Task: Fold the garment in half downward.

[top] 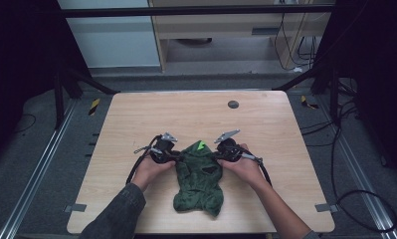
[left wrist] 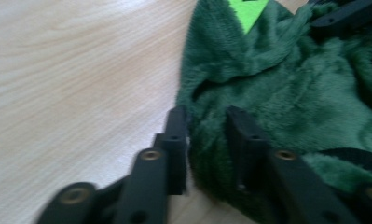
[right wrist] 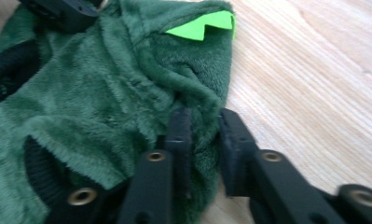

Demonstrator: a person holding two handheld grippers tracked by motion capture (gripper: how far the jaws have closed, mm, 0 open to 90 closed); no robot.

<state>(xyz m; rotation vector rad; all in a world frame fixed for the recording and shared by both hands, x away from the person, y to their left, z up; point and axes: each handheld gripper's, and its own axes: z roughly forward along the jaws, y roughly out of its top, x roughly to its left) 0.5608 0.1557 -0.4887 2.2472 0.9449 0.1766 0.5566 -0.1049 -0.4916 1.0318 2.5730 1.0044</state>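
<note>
High view is showing a green fleece garment (top: 199, 179) lying crumpled near the table's (top: 136, 119) front edge, with the left gripper (top: 174, 157) and right gripper (top: 217, 158) each pinching a side of its upper part, jaws nearly closed on fleece. Both grips look made; lifting or spreading seems left. Bare tabletop is stretching toward the far edge, past a small dark disc (top: 233, 104).

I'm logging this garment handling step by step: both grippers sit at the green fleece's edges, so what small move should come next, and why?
Probably a gentle lift. The left gripper and right gripper each pinch a side edge of the green fleece garment, which lies bunched on the table; raising both together would likely let it hang open.
</note>
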